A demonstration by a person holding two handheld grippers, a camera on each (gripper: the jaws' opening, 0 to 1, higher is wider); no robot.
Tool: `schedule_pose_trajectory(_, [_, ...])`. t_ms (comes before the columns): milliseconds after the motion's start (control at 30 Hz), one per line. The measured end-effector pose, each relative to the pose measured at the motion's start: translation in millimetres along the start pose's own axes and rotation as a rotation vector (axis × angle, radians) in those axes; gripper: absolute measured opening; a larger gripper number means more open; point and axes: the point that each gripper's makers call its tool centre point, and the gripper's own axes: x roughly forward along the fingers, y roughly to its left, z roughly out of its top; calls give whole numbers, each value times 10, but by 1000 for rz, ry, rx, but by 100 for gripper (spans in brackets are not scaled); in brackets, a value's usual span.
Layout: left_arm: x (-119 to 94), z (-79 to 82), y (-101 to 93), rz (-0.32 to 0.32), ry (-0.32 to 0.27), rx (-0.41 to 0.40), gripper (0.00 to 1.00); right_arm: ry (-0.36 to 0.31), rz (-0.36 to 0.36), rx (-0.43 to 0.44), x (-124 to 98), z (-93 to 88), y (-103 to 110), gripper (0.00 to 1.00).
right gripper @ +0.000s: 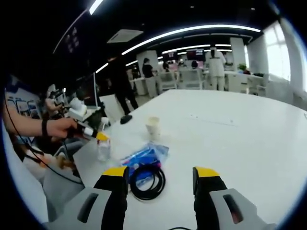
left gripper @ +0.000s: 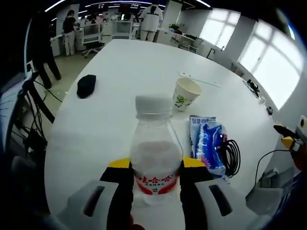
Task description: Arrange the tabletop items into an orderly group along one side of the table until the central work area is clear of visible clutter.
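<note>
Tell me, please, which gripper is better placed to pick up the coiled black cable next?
Right, I'd judge. The right gripper is open and empty, with the black cable lying just beside its left finger. The left gripper is shut on the water bottle.

Bottle (left gripper: 156,158) base behind hand-held gripper (left gripper: 157,170)

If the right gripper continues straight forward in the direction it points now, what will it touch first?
Probably nothing close. The right gripper is open, with bare white table ahead between its jaws. The coiled black cable and blue packet lie just left of that line, the paper cup farther left, though depth is unclear.
</note>
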Motion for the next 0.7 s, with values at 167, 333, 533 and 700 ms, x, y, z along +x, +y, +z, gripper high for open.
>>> schedule_pose_trajectory(167, [-95, -52, -12, 10, -17, 7, 35, 3, 5, 3, 27, -27, 12, 54])
schedule_pose_trajectory(333, [-136, -64, 0, 30, -38, 51, 35, 7, 14, -2, 50, -37, 58, 54])
schedule_pose_trajectory(533, [-140, -81, 29, 40, -71, 59, 35, 5, 22, -4, 66, -30, 96, 54])
schedule_pose_trajectory(700, [-108, -93, 60, 51, -98, 87, 35, 1, 25, -5, 72, -27, 106, 54])
